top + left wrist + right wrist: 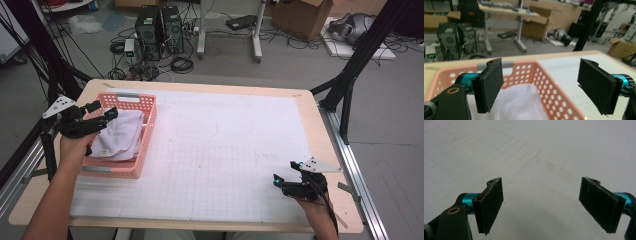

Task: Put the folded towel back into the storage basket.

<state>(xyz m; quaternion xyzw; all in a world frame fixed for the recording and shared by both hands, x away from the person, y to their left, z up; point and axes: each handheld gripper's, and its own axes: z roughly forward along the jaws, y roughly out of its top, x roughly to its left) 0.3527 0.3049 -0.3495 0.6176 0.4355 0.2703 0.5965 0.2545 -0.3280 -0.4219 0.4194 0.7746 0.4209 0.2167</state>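
Left gripper (100,116) hangs over the near-left part of the pink basket (145,131), with its jaws spread wide and nothing between them. No pad touches the white towel (120,132). From the left gripper view, the same gripper (540,86) looks along its two black pads (489,83) at the basket's perforated far wall (529,71) and at the white towel (519,102) lying below the pads.

Right gripper (288,172) sits near the table's front right corner, well apart from the basket. Its jaws are likewise spread wide and hold nothing. In the right gripper view, this gripper (541,206) points down at the bare white gridded mat (529,152); the pads (490,205) stand clear of the surface.

Location of the work items:
- The pink basket rests on the left side of the table (310,115), its long axis running away from the person.
- The white towel lies folded inside the basket, filling most of its floor. Its edge bulges toward the basket's right wall.
- The white gridded mat (225,150) covers most of the tabletop; the basket stands on its left part.

A person's left hand (75,142) carries the left gripper, with the forearm entering from the bottom left. A grey three-cornered plate (59,106) sits on top of that gripper. The right hand (312,202) holds the right gripper low over the mat.
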